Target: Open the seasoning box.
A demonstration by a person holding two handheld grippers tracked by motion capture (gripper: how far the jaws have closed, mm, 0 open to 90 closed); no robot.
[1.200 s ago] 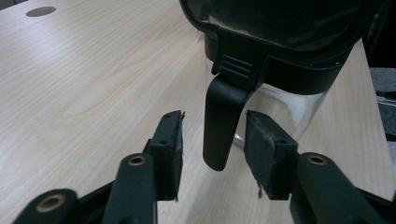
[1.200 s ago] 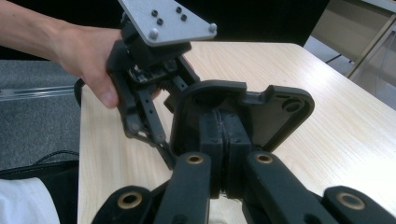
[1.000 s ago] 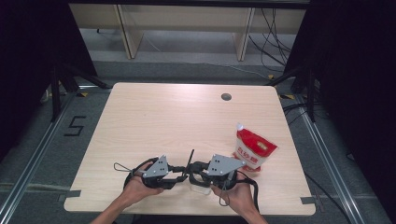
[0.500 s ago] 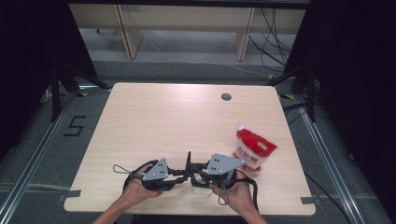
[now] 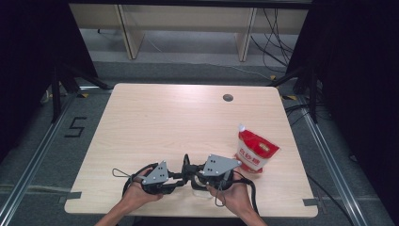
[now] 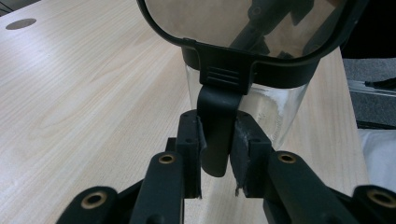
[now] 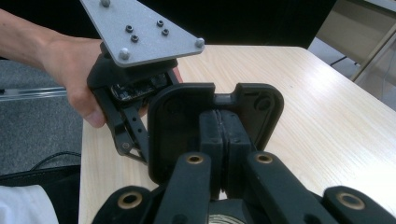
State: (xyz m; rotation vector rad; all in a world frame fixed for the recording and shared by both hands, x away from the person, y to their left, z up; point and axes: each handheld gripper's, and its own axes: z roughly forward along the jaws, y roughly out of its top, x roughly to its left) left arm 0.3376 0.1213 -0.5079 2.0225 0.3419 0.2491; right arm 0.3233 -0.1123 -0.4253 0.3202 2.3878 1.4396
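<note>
Near the table's front edge a clear container point(image 6: 275, 112) with a black-rimmed lid point(image 6: 224, 60) stands between both grippers. A black latch tab point(image 6: 215, 126) hangs from the lid rim. My left gripper point(image 6: 217, 140) has just been closing, and its pads now press on that tab from both sides. From above, the left gripper point(image 5: 181, 175) and right gripper point(image 5: 195, 175) point at each other over the container point(image 5: 200, 189). My right gripper point(image 7: 223, 126) is shut, its pads together against a black upright flap point(image 7: 177, 121). I cannot tell whether they pinch part of it.
A red and white pouch point(image 5: 256, 150) lies to the right of the grippers. The wooden table point(image 5: 164, 122) has a round hole point(image 5: 228, 97) at its far side. Cables loop around both hands. The table's front edge is just below the hands.
The thin black part standing up between the two grippers has shifted slightly left and sits lower. Both hands stay where they were.
</note>
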